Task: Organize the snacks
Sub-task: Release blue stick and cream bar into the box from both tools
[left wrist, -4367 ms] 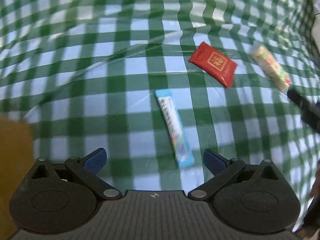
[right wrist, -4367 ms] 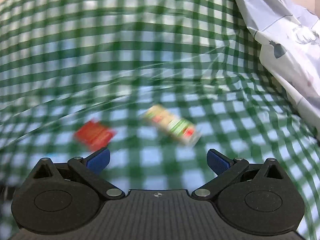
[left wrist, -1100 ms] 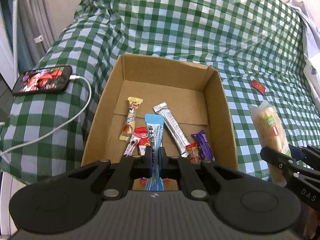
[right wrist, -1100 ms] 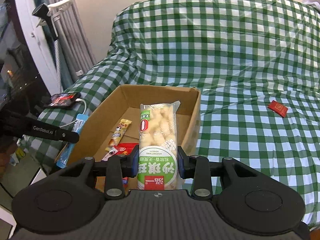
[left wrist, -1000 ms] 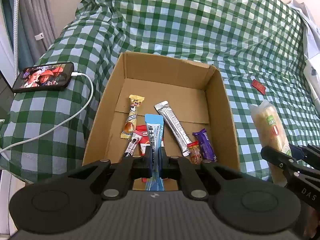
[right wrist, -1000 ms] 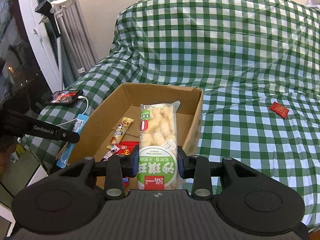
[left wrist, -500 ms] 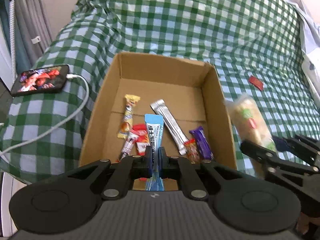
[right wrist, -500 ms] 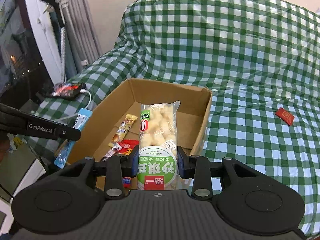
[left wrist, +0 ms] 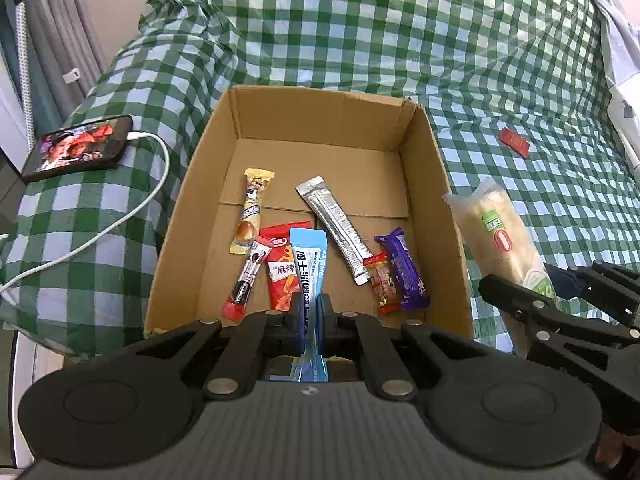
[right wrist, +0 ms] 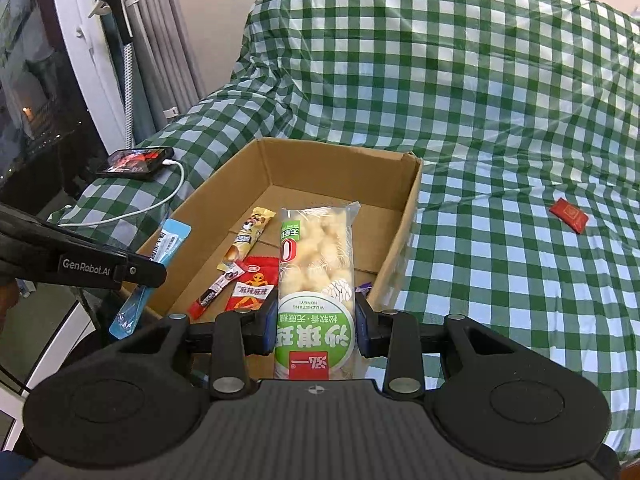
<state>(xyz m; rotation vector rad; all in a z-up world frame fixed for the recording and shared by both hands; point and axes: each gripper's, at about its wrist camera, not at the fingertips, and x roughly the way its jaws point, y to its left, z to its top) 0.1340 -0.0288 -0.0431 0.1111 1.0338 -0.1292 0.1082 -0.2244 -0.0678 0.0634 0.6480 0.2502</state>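
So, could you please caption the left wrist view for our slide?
Left gripper holds a blue snack stick above the cardboard box of snacks.

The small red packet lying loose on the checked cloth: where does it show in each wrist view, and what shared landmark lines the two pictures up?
Left wrist view: the small red packet lies upper right, on the checked cloth, right of the cardboard box.
Right wrist view: it lies at right, mid-height, on the cloth and clear of the box.
Shared landmark: the box's far right corner.
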